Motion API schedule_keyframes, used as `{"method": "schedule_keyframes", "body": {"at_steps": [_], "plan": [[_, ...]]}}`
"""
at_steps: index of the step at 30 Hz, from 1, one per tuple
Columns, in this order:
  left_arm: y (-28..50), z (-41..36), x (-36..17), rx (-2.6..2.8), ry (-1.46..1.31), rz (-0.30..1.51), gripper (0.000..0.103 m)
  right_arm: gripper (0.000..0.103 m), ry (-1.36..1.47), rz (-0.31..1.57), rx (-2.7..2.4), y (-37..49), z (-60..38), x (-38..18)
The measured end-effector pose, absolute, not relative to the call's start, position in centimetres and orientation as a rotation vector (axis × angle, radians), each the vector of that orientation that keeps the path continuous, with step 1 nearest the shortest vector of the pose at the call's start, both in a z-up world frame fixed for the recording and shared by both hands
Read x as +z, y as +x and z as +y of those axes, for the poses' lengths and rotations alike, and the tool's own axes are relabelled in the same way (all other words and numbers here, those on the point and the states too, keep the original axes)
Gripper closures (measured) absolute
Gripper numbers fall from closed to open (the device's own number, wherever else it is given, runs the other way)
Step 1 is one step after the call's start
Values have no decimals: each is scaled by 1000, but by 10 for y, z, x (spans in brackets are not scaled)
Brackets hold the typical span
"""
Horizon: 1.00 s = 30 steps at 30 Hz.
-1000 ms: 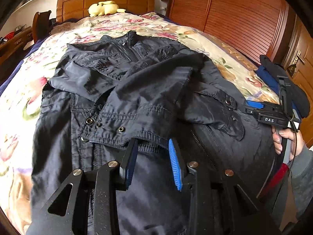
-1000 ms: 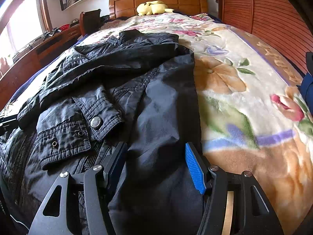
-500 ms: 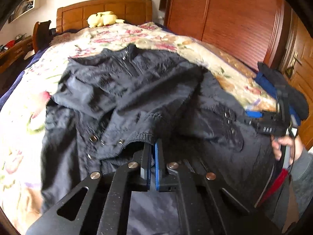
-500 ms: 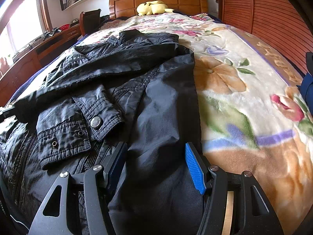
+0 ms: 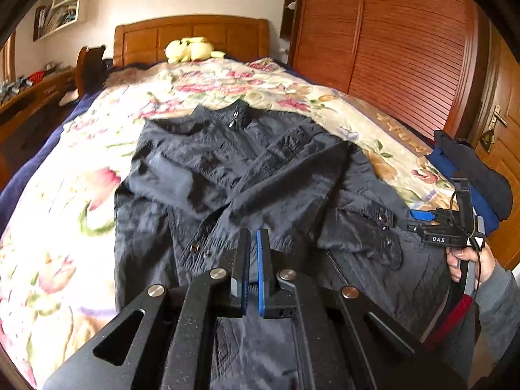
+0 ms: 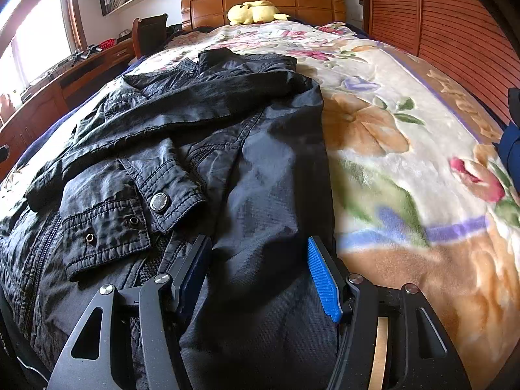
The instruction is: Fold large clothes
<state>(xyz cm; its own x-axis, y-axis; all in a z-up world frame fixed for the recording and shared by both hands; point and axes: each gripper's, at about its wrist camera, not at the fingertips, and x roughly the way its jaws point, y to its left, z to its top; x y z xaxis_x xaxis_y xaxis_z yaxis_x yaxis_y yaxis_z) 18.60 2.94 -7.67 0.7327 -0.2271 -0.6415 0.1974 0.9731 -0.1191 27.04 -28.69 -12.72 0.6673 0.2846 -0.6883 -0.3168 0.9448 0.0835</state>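
Now the dark navy cotton jacket (image 5: 247, 175) lies spread on the floral plush blanket (image 6: 406, 149) covering the bed, collar at the far end. Near its hem, the left gripper (image 5: 253, 243) is pressed together, pinching a jacket fold. The right gripper (image 6: 260, 253) sits spread over the jacket's right edge.

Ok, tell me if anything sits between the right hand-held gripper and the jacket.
Nothing visible does. The right hand-held gripper is open with the dark jacket fabric directly between its fingers on the floral blanket.
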Motion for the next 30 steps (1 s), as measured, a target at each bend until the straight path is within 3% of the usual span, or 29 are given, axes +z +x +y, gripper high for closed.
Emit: {"method": "schedule_keyframes", "body": {"at_steps": [4,9,17,30], "plan": [[179,40,-86,-218,-23,732,98,41,-86,790,338,269,-284,-122],[164,63,-99,-204,-45,749,73,41,-146,747,358,258,-276,-91],[142,97,-116,-153,-66,780,70,41,-227,664,464,249,-225,-36],[104,124,-133,-114,-64,833,69,41,-237,714,488,232,-217,-61]]}}
